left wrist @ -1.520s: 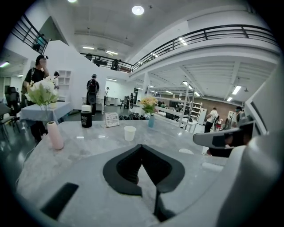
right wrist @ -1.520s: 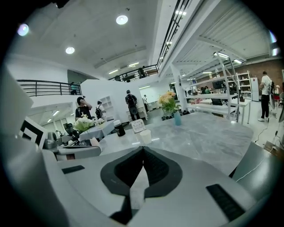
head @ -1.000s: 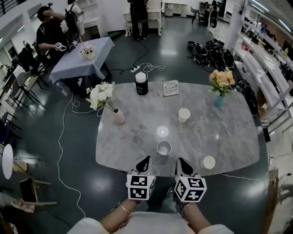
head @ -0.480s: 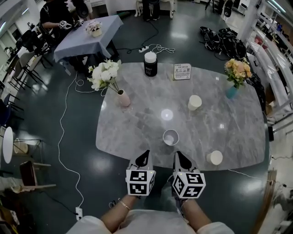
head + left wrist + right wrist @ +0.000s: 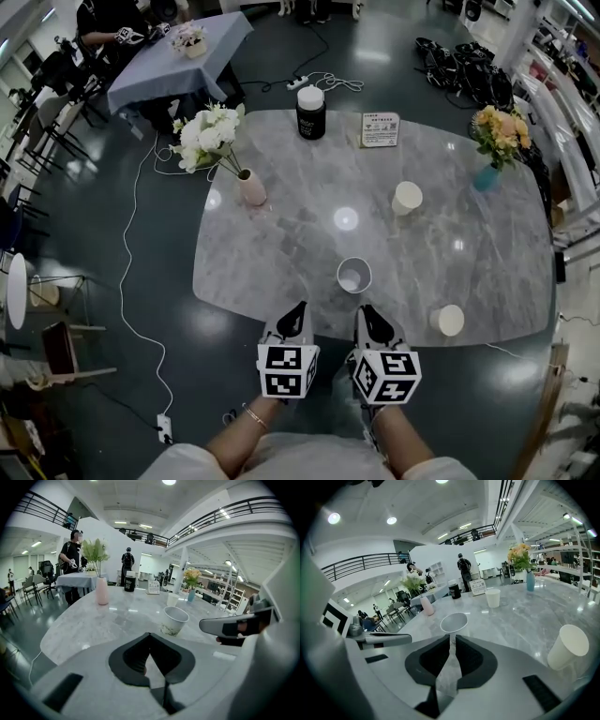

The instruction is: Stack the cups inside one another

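While I hold both grippers by the near edge of the grey table (image 5: 281, 234), my left gripper (image 5: 296, 311) has its jaws closed tip to tip on nothing, and my right gripper (image 5: 367, 314) is pinched together and empty too. The nearest cup (image 5: 354, 275) stands upright just ahead, between the two. A second cup (image 5: 407, 198) stands farther back, a third cup (image 5: 449, 320) by the right-hand edge, all well apart

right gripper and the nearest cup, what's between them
Only bare tabletop lies between the right gripper and the cup; the head view shows it.
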A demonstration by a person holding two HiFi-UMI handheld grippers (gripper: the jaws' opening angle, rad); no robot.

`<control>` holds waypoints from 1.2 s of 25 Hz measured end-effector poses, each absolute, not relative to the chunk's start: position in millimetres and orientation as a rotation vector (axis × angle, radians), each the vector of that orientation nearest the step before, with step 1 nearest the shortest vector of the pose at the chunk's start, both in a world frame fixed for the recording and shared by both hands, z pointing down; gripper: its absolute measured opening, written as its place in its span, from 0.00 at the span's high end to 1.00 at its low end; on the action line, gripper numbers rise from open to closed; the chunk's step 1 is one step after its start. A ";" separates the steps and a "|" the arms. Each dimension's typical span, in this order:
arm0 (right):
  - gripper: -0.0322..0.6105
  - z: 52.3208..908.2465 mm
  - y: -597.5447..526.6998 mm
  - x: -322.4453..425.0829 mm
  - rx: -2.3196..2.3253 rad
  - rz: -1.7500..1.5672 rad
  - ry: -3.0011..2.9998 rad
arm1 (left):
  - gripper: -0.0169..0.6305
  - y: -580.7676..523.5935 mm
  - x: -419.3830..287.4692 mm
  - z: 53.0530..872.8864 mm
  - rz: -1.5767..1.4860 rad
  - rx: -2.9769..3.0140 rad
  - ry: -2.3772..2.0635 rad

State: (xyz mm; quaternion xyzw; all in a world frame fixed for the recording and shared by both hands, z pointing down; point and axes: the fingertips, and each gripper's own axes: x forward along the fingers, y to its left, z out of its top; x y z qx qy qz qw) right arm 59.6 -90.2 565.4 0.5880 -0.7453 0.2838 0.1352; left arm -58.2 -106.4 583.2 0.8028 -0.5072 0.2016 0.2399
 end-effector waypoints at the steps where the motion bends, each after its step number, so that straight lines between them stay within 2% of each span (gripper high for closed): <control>1: 0.94 567.6 -89.9 59.6 1.700 0.831 -2.159 | 0.98 -106.2 -58.0 585.0 0.554 2.193 -1.388; 7: 0.93 575.2 -95.1 59.4 1.697 0.843 -2.155 | 0.98 -104.5 -62.2 593.5 0.575 2.168 -1.392; 20: 0.63 594.6 -118.5 53.6 1.680 0.810 -2.107 | 0.98 -108.1 -78.5 608.8 0.598 2.120 -1.423; 30: 0.57 604.7 -129.2 50.5 1.651 0.768 -2.081 | 0.98 -102.5 -85.1 617.2 0.618 2.099 -1.415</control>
